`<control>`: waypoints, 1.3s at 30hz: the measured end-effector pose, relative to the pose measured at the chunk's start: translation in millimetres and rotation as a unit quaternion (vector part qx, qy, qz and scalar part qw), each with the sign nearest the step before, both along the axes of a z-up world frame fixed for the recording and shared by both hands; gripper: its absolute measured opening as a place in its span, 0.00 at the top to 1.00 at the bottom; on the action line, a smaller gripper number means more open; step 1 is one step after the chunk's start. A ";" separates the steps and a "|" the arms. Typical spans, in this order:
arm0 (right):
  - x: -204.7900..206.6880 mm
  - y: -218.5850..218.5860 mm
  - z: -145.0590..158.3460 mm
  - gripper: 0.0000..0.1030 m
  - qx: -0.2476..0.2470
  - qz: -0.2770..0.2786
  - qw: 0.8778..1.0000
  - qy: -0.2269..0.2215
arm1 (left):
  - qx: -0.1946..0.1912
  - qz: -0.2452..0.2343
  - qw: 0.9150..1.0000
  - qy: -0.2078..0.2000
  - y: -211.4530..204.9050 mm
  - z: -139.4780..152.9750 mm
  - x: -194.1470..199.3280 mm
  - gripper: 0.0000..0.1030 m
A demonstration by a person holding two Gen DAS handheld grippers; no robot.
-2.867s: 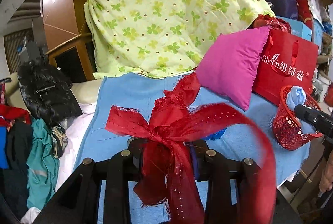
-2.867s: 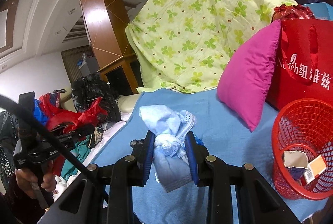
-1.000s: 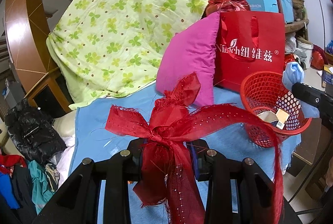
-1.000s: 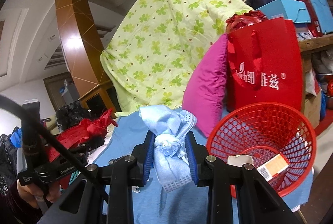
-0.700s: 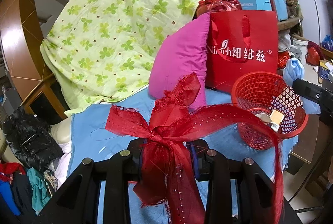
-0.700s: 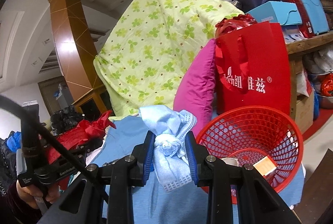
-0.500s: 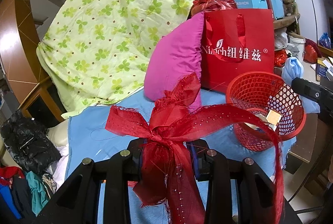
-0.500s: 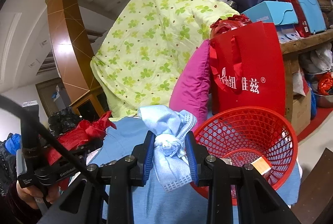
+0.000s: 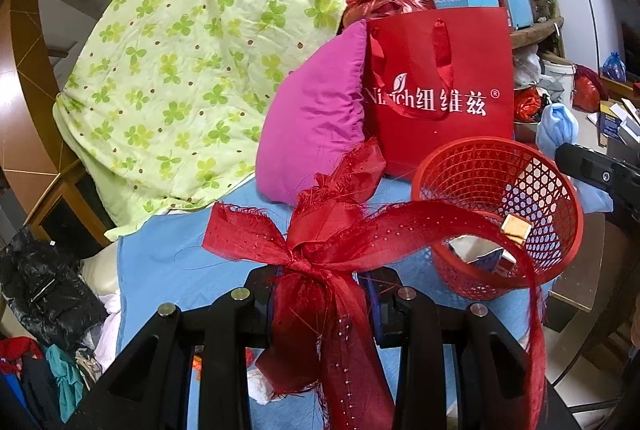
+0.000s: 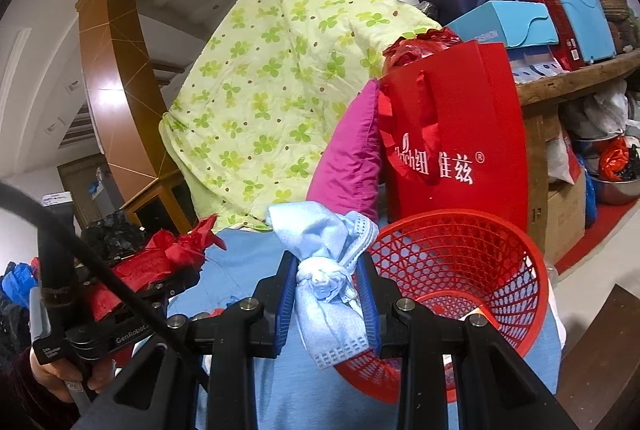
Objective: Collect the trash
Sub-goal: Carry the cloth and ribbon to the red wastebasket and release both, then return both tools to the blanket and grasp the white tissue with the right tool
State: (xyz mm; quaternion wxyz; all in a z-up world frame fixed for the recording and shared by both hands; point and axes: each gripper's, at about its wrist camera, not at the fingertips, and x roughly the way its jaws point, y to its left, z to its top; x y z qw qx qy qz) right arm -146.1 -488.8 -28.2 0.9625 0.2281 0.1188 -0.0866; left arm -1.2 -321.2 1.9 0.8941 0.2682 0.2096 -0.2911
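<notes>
Even indoor light fills both fisheye views, with black vignette at the corners and bent lines toward the edges. A warm sheen glares off the wooden pillar at far left. Shadows stay soft; focus is sharp throughout.

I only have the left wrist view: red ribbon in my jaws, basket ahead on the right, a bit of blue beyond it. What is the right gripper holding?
Observer: The right gripper is shut on a knotted blue cloth, with the knot pinched between its jaws.
Operator: Is that cloth over the basket yet?
Observer: I cannot tell. In the right wrist view the cloth's tail overlaps the left part of the red basket rim, and most of the opening lies to its right.
Operator: Where does my gripper sit from there?
Observer: The left gripper shows low on the left of that view, left of the basket, with the red ribbon bunched in it.
</notes>
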 end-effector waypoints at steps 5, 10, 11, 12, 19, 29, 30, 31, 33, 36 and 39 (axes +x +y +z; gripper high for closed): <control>-0.4 -13.3 -4.3 0.69 0.006 -0.008 1.000 0.004 | 0.003 -0.012 1.000 0.000 -16.6 -2.3 -0.5 0.65; 0.2 -32.6 -14.3 0.69 0.024 -0.022 0.999 0.013 | -0.008 -0.043 0.999 0.013 -40.1 -4.5 1.2 0.65; 0.7 -37.5 -17.1 0.69 0.031 -0.025 0.999 0.014 | -0.015 -0.055 0.998 0.022 -44.4 -5.3 2.1 0.65; 1.2 -42.7 -20.5 0.69 0.039 -0.027 0.999 0.015 | -0.024 -0.072 0.996 0.035 -50.0 -6.4 4.0 0.64; 8.5 -83.2 -55.3 0.67 0.124 -0.041 0.991 0.029 | -0.071 -0.156 0.974 0.148 -86.8 -26.4 25.6 0.50; 4.9 -80.0 -62.6 0.25 0.136 -0.050 0.989 0.023 | -0.065 -0.118 0.980 0.143 -55.3 -38.6 40.6 0.32; 3.2 -76.5 -57.8 0.25 0.128 -0.048 0.990 0.019 | -0.064 -0.107 0.983 0.137 -42.1 -38.1 44.3 0.32; 3.1 -72.2 -53.6 0.25 0.120 -0.047 0.992 0.017 | -0.060 -0.092 0.986 0.129 -26.3 -37.7 47.7 0.32; 1.0 -60.3 -41.3 0.25 0.095 -0.041 0.995 0.008 | -0.054 -0.060 0.991 0.111 6.6 -37.8 54.6 0.32; -2.1 -40.6 -24.0 0.25 0.069 -0.025 0.997 -0.009 | -0.041 -0.007 0.996 0.082 58.6 -39.9 65.1 0.32; 0.0 -18.5 -8.0 0.25 0.048 -0.003 0.999 -0.022 | -0.033 0.064 0.996 0.061 128.4 -42.7 74.9 0.32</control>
